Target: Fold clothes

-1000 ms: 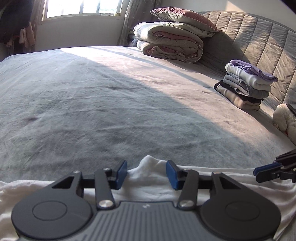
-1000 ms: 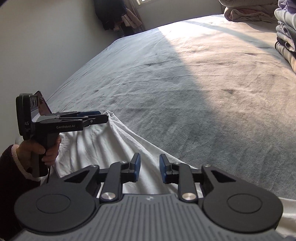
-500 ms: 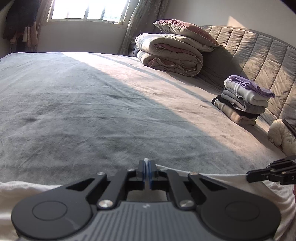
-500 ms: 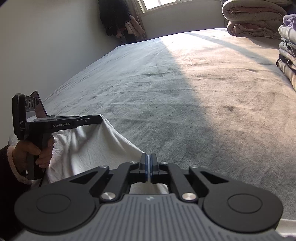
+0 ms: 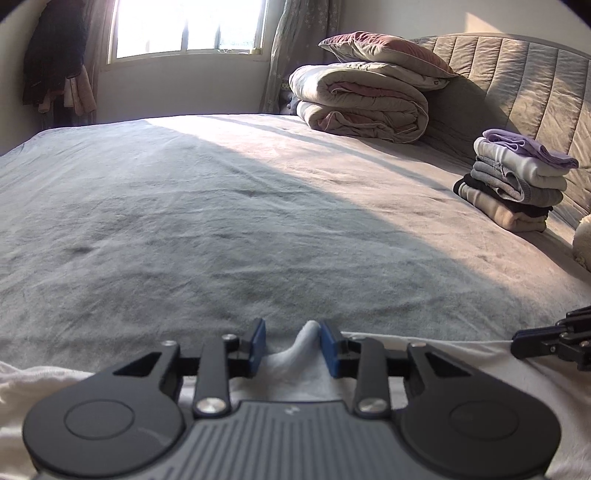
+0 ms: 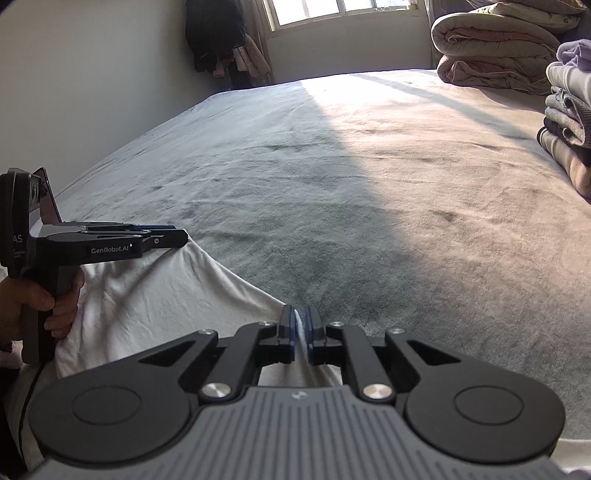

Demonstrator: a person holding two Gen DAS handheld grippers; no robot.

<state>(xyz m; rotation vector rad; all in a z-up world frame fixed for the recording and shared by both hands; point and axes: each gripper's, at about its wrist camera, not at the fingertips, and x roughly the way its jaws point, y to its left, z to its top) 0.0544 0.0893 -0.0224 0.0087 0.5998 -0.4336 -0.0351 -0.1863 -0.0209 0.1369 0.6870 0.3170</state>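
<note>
Between the blue pads of the left hand-held gripper (image 5: pixel 290 343) rises a small peak of the white cotton garment (image 5: pixel 461 354); the jaws stand spread, having just been opening, and the fabric leans against the right pad only while the left pad stands clear of it. That garment lies along the near edge of the bed, spreading under and to both sides of this hand-held gripper. Off to its right, at about the same level, the black tip of the right hand-held gripper (image 5: pixel 554 338) reaches in over the same white edge.

From the right wrist view, the right hand-held gripper (image 6: pixel 301 330) has its blue pads close together with a thin fold of the white garment (image 6: pixel 159 295) standing between them; its jaws have just been opening slightly, and whether the pads press the cloth I cannot tell. To its left, a hand (image 6: pixel 40 306) grips the handle of the left hand-held gripper (image 6: pixel 173 238), whose tip sits at a raised corner of the garment.

Beyond both stretches the grey plush bedspread (image 5: pixel 221 221), half in shade and half in sunlight. Farther ahead and to the right sits a stack of folded clothes (image 5: pixel 513 181) topped by a lilac piece, beside the grey quilted headboard (image 5: pixel 535 88). Farther back lies a rolled beige and pink duvet (image 5: pixel 362 103) with a mauve pillow (image 5: pixel 384 48) on top, near a bright window (image 5: pixel 184 27).
</note>
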